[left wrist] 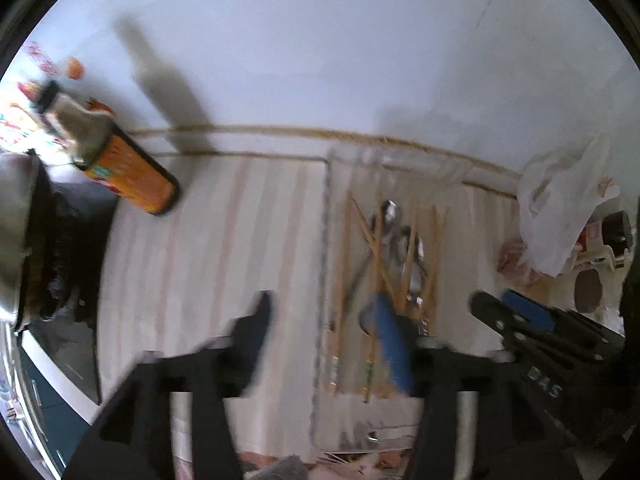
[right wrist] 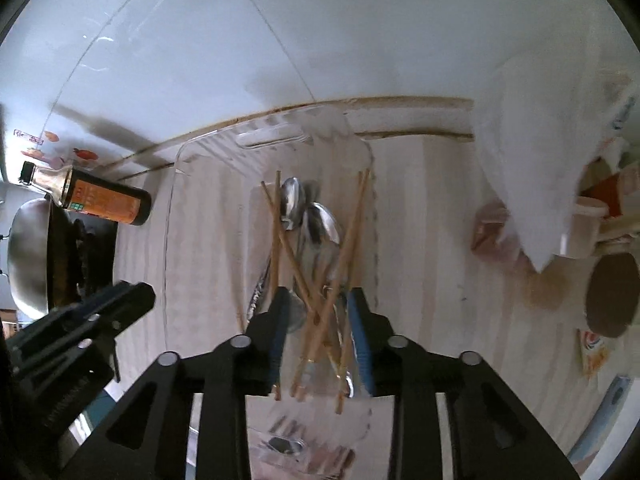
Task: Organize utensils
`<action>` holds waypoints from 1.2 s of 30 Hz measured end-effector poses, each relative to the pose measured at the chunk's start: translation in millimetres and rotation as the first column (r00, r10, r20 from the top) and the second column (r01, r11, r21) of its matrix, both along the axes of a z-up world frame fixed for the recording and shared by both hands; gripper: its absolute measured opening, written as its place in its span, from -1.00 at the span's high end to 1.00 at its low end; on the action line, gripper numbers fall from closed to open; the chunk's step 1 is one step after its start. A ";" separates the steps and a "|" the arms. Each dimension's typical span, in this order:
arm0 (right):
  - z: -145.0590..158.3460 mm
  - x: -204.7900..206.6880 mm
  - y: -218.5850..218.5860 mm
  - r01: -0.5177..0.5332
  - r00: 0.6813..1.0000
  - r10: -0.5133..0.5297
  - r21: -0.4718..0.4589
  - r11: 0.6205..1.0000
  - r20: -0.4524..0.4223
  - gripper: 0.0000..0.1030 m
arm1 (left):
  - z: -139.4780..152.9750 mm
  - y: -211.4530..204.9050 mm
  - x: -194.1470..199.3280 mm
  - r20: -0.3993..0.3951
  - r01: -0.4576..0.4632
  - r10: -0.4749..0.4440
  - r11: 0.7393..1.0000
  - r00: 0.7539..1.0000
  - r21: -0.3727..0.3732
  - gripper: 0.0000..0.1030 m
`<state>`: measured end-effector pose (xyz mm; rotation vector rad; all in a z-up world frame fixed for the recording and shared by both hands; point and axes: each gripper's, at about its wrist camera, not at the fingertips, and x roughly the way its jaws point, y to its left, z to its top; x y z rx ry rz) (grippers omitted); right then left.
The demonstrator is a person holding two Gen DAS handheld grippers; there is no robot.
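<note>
A clear plastic tray (right wrist: 180,216) lies on the striped counter and holds several wooden chopsticks (right wrist: 354,224) and metal spoons (right wrist: 294,200), all crossed in a loose pile. My right gripper (right wrist: 320,300) hovers over the near end of the pile, jaws open, one finger on each side of the chopstick handles. In the left wrist view the same tray (left wrist: 326,208), chopsticks (left wrist: 438,236) and spoons (left wrist: 390,214) lie ahead to the right. My left gripper (left wrist: 320,308) is open and empty, with its right finger over the tray's near end. The right gripper (left wrist: 516,316) shows at the right.
An orange-labelled sauce bottle (right wrist: 104,200) stands to the left by a stove with a metal wok (right wrist: 28,256). A white plastic bag (right wrist: 540,152), cups and a round brown lid (right wrist: 612,296) crowd the right. A white tiled wall stands behind.
</note>
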<state>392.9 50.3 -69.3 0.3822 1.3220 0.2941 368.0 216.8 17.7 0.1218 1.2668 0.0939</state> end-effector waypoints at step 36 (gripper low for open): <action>132.5 -250.3 -11.9 0.326 0.879 -0.160 -0.320 0.889 0.450 -1.00 | 90.1 26.4 -200.9 0.376 0.096 -0.113 0.993 0.920 0.062 -1.00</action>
